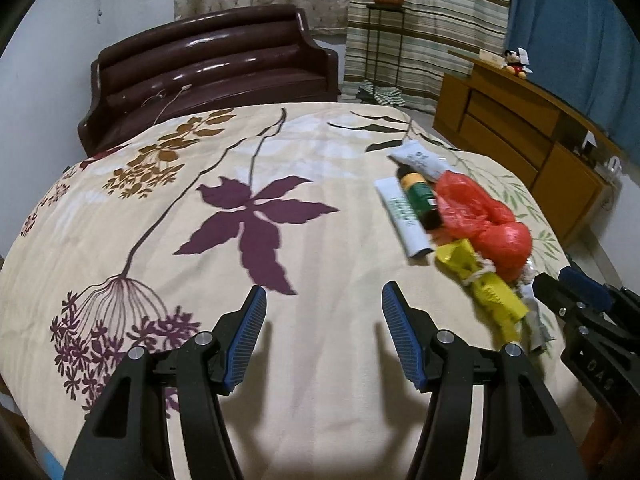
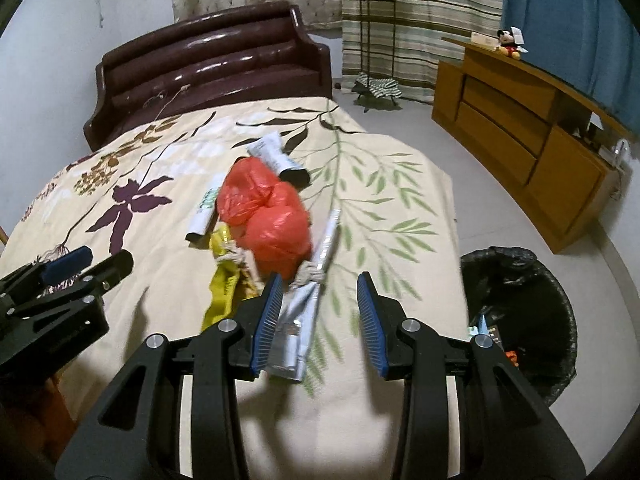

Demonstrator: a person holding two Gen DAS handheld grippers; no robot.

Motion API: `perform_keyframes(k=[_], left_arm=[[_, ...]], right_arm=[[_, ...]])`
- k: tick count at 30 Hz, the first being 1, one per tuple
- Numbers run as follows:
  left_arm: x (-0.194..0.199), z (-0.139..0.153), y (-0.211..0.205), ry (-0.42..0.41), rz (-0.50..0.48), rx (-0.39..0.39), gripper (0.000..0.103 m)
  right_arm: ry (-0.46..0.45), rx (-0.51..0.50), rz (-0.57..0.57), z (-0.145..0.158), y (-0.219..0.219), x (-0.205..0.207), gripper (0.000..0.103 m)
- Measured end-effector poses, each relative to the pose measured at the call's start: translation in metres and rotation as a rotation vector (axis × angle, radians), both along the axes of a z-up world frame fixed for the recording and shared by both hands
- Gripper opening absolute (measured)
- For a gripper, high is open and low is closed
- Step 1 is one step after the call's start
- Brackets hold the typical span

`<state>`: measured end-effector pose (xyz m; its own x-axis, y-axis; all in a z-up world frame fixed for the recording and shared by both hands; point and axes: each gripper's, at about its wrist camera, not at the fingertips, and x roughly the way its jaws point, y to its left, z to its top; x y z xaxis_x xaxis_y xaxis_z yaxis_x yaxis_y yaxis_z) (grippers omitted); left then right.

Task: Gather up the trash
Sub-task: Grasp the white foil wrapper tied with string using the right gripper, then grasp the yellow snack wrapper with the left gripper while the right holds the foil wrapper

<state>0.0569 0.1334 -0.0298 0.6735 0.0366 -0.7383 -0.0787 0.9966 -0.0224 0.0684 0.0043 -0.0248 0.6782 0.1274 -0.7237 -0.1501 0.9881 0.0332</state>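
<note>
A heap of trash lies on the floral bedspread (image 1: 320,152): a red plastic bag (image 1: 480,216), a yellow wrapper (image 1: 480,280), a silver wrapper (image 2: 308,304), white tubes (image 1: 404,212) and a green bottle (image 1: 422,196). My left gripper (image 1: 324,300) is open and empty over bare bedspread, left of the heap. My right gripper (image 2: 318,288) is open, its jaws either side of the silver wrapper's near part, below the red bag (image 2: 268,220). The right gripper also shows at the left wrist view's right edge (image 1: 572,292).
A bin with a black liner (image 2: 520,312) stands on the floor right of the bed, with some rubbish inside. A dark headboard (image 2: 212,60) is at the far end. A wooden dresser (image 2: 520,120) and plant stand (image 2: 374,20) are at the far right.
</note>
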Motion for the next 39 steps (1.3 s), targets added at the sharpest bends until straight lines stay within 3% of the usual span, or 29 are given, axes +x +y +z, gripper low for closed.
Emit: perform_keyframes(k=[10, 13, 22, 39], left_arm=[[-0.002, -0.005, 0.006, 0.011, -0.002, -0.029, 0.059], [-0.002, -0.005, 0.001, 0.012, -0.015, -0.034, 0.062], [-0.001, -0.002, -0.021, 0.011, -0.054, -0.042, 0.062], [0.006, 0.009, -0.080, 0.001, -0.140, -0.026, 0.065]], right_arm=[[0.066, -0.032, -0.012, -0.016, 0.006, 0.009, 0.036], [0.069, -0.035, -0.012, -0.017, 0.005, 0.010, 0.021], [0.048, -0.020, -0.019, -0.010, -0.007, 0.005, 0.021], [0.011, 0.023, -0.119, -0.004, -0.072, -0.008, 0.021]])
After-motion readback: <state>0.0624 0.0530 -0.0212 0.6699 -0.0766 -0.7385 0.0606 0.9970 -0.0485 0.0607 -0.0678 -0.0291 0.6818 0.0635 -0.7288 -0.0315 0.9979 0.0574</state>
